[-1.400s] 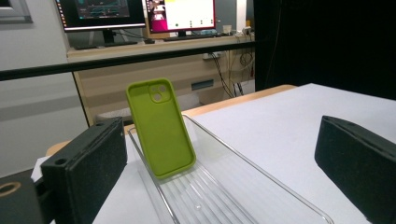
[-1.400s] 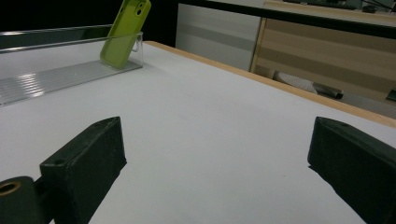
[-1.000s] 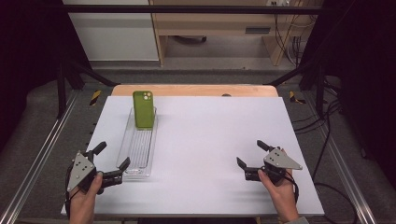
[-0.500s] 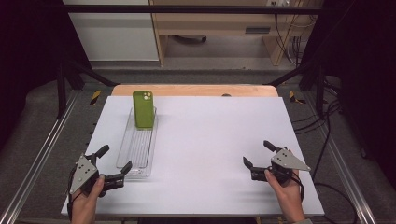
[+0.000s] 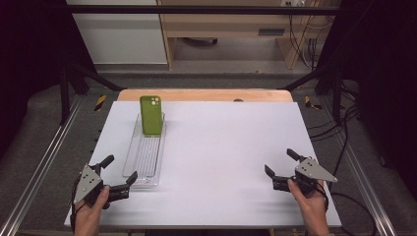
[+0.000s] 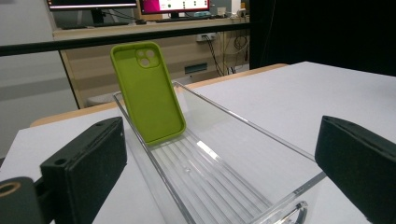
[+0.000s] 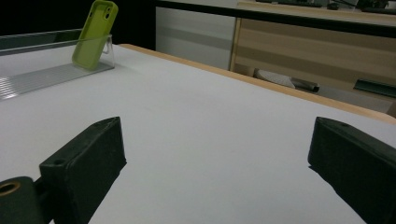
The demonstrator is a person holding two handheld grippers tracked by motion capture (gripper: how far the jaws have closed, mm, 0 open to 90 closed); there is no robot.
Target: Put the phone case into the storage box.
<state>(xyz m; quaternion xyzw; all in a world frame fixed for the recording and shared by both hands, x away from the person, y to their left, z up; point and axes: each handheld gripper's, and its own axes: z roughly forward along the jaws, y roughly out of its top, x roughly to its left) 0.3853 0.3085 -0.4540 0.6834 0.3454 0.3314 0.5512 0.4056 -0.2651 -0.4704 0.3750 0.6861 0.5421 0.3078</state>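
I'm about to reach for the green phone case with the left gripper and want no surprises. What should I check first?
1. Left gripper jaws open: ok.
2. Green phone case leaning upright at the far end of the clear tray, free to grasp: ok.
3. Tray's near end sits between the left jaws, in the way of a straight reach: not ok.
4. Right gripper open, holding nothing, well apart from the tray: ok.
5. Whether the tray would slide when nudged: cannot tell.
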